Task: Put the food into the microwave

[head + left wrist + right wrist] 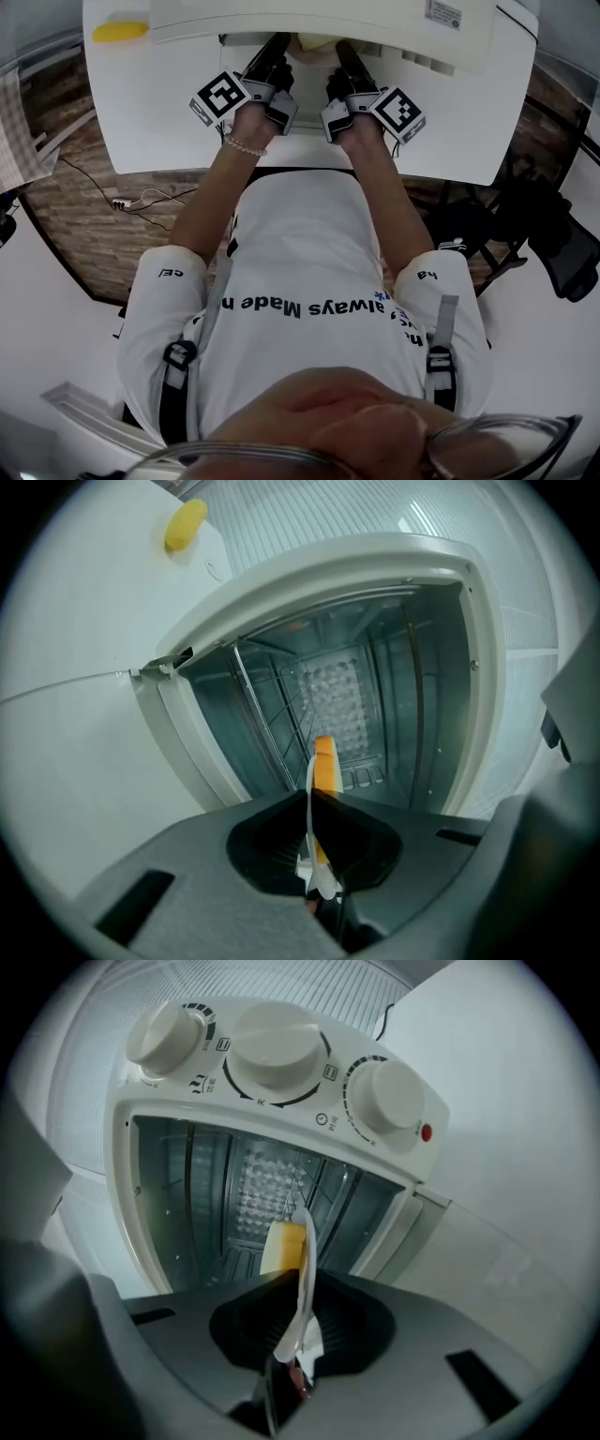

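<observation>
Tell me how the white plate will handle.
Probably light and slightly bendy: the plate looks thin and its rim curves where the right gripper pinches it. The yellow food on it seems loose, so tilting may slide it off.

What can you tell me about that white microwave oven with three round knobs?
The white microwave oven stands open on a white table. Three round white knobs sit in a row on its control panel, with a small red dot beside one. Inside, the walls look like shiny grey metal, with a thin wire rack and a dimpled back panel.
</observation>
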A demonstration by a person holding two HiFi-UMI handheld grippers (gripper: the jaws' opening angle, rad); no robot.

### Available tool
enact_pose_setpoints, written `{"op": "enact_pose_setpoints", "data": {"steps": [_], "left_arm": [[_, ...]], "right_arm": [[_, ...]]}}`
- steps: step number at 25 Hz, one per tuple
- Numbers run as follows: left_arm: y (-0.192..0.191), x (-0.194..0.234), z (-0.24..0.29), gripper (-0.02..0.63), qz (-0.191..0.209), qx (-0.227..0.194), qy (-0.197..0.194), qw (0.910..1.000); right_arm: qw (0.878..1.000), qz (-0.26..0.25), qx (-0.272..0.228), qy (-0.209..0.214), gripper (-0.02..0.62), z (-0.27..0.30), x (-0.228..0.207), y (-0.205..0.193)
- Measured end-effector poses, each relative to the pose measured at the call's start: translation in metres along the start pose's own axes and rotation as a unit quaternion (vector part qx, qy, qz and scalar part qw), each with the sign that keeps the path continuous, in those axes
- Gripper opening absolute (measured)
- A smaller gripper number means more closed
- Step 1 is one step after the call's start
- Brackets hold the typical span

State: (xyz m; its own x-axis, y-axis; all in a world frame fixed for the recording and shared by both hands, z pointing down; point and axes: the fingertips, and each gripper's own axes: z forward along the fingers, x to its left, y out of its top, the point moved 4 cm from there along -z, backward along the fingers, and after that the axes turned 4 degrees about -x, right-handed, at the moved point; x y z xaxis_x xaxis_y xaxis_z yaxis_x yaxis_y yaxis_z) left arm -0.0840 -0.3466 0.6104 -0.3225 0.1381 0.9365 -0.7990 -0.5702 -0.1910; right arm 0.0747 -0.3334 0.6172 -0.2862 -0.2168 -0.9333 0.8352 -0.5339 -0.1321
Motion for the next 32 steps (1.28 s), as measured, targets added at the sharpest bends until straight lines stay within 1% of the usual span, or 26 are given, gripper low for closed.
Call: {"op": "enact_pose_setpoints", "data": {"steps": [1,4,5,11,12,13,14,15,18,23,32], "left_arm": [[0.001,0.000,0.001,0.018,0.001,-0.002,0.000,1.0000],[0.002,-0.001,0.004,0.018,0.001,-0.008,-0.001,1.0000],[0.002,-0.001,0.005,0.018,0.001,-0.010,-0.001,1.0000],[0.002,-0.001,0.009,0.020,-0.012,-0.015,-0.001,0.9998],[0.002,0.000,0.009,0.020,-0.013,-0.014,0.000,0.9998],[0.002,0.000,0.009,0.020,-0.014,-0.013,0.000,0.9998],[0.002,0.000,0.009,0.020,-0.015,-0.012,-0.002,0.9998],[0.001,-0.001,0.009,0.020,-0.018,-0.011,-0.005,0.9998],[0.002,-0.003,0.008,0.020,-0.019,-0.003,-0.017,0.9997],[0.000,-0.004,0.006,0.021,-0.005,0.007,-0.015,0.9999],[-0.007,-0.003,0.001,0.020,-0.013,0.024,-0.013,0.9995]], "right_arm": [[1.000,-0.003,0.003,0.004,0.031,0.001,0.002,0.000],[1.000,0.003,0.016,0.007,0.098,-0.001,0.003,-0.005],[1.000,0.006,0.022,0.008,0.106,-0.004,0.003,-0.008],[0.996,0.044,0.067,0.024,0.106,-0.014,0.001,-0.039],[0.996,0.051,0.071,0.027,0.092,-0.014,0.001,-0.043],[0.996,0.056,0.071,0.026,0.054,-0.013,0.002,-0.045],[0.995,0.062,0.069,0.023,0.029,-0.013,0.002,-0.046],[0.995,0.069,0.064,0.020,0.025,-0.012,0.002,-0.045],[0.995,0.086,0.047,0.021,0.023,-0.010,0.002,-0.041],[0.995,0.088,0.030,0.025,0.021,-0.003,0.001,-0.032],[0.995,0.096,0.016,0.025,0.021,0.016,0.008,-0.027]]}}
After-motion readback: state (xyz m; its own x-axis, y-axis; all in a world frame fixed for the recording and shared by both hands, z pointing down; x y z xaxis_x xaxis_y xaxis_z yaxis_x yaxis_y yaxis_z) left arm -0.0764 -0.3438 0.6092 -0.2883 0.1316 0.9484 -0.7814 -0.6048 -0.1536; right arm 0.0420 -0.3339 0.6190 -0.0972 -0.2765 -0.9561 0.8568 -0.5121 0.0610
